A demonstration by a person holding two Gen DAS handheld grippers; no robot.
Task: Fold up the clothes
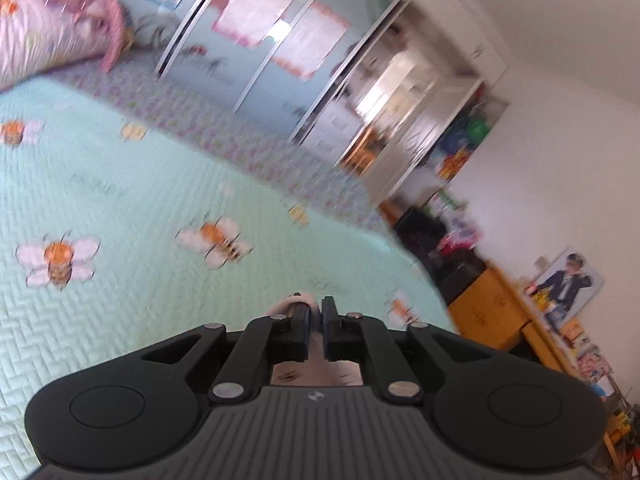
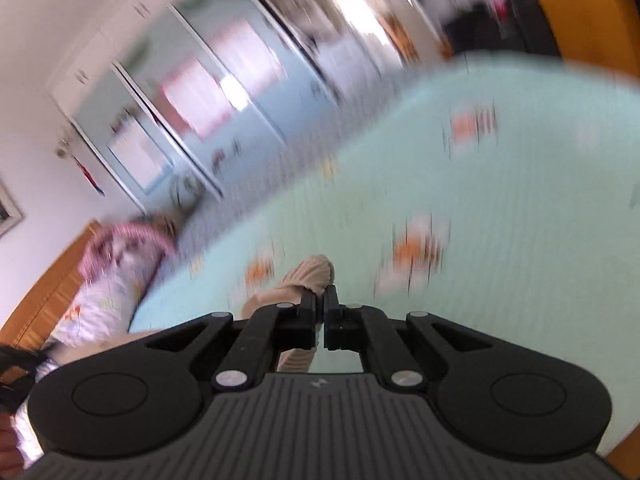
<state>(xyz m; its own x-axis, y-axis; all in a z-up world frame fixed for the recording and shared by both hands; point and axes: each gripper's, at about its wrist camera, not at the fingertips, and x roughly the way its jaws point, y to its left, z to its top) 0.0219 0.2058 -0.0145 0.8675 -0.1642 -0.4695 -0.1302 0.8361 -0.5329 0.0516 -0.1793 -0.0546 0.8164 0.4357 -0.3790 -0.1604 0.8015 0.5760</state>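
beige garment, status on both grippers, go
Right gripper shut on beige garment. Left gripper nearly closed, pale fabric between fingers. Bee quilt ahead, nothing blocking.

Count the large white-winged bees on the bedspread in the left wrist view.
2. One bee is at the left; the other bee is nearer the middle. Smaller blurred motifs dot the bedspread too, and the left gripper may hide more.

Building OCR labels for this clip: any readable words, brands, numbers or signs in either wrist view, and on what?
Nothing can be read with confidence.
Faint grey lettering on the bedspread: too blurred to read.
Small pale logo on the left gripper body: a mark, no letters.
Same logo on the right gripper body: no letters.
Posters on the wardrobe doors: blurred.
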